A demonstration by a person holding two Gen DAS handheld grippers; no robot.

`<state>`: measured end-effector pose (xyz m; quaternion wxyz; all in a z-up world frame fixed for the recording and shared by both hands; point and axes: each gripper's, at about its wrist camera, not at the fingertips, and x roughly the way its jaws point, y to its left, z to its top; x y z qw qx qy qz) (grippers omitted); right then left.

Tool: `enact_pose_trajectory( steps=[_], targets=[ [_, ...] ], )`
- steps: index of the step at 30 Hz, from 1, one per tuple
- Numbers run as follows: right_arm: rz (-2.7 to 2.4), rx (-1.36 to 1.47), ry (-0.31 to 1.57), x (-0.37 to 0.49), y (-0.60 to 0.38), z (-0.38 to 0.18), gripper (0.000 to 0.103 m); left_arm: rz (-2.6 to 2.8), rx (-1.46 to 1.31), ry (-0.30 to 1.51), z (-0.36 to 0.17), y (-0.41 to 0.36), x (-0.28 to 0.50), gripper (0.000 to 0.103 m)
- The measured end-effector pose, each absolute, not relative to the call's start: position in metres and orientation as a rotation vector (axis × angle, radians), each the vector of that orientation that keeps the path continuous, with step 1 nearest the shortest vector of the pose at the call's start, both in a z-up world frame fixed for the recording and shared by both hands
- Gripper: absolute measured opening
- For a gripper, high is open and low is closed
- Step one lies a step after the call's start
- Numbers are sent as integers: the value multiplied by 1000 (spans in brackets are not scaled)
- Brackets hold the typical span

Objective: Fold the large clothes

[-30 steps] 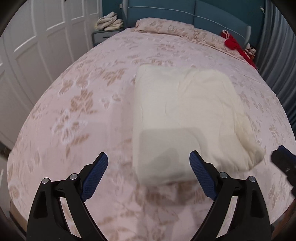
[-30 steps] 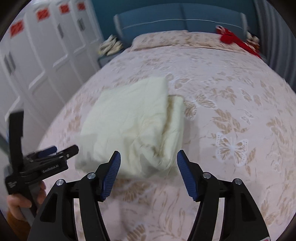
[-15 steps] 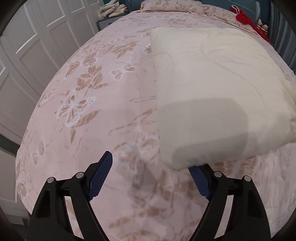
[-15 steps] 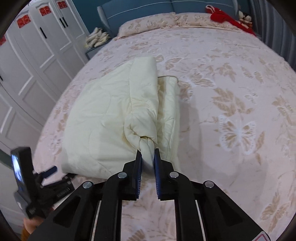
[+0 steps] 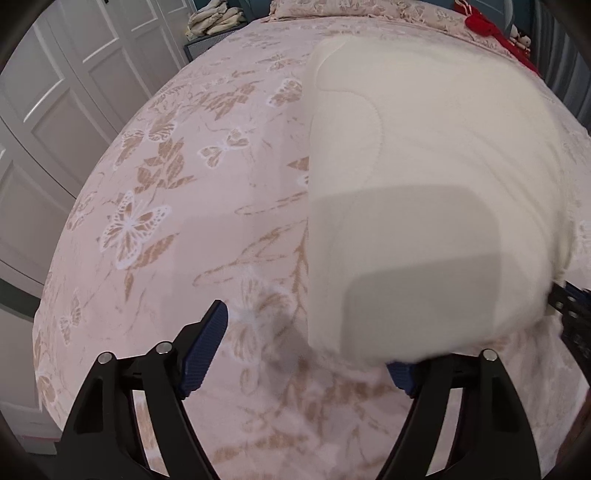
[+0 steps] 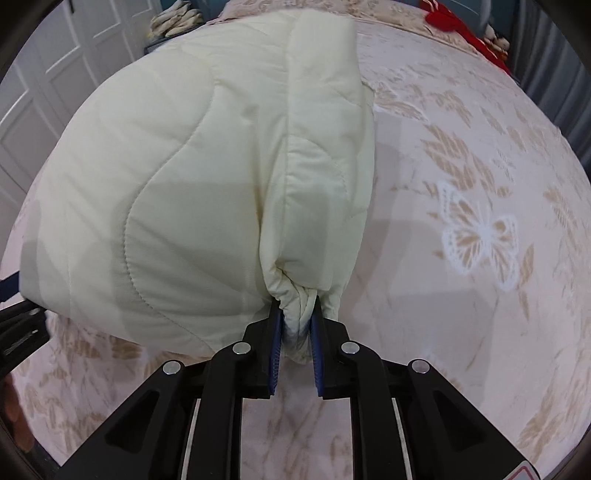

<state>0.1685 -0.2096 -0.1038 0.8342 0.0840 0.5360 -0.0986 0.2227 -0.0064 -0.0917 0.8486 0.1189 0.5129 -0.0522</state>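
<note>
A folded cream quilted garment (image 6: pixel 192 177) lies on the bed with its near right corner bunched up. My right gripper (image 6: pixel 295 321) is shut on that bunched corner. In the left wrist view the same garment (image 5: pixel 424 177) fills the right half. My left gripper (image 5: pixel 306 347) is open at the garment's near left corner. Its left finger (image 5: pixel 207 347) is over bare bedspread. Its right finger (image 5: pixel 402 376) is partly hidden under the garment's edge. The right gripper shows at that view's right edge (image 5: pixel 572 317).
The bed has a pink bedspread (image 6: pixel 480 206) with a butterfly print. White wardrobe doors (image 5: pixel 55 110) stand to the left. A nightstand with pale folded items (image 5: pixel 214 18) and a red object (image 5: pixel 491 26) sit near the headboard. Grey curtains (image 6: pixel 554 55) hang on the right.
My right gripper shut on the garment's near right corner and lifted it. My left gripper stayed open and moved in to the near left corner.
</note>
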Motion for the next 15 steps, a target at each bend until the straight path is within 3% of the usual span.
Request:
enact_pose_trajectory(
  steps=[9, 15],
  targets=[
    [-197, 291, 1007, 122, -227, -31, 20, -133, 155, 925, -5, 2, 187, 75],
    [-153, 230, 922, 135, -211, 10, 20, -119, 174, 929, -3, -18, 214, 76]
  ],
)
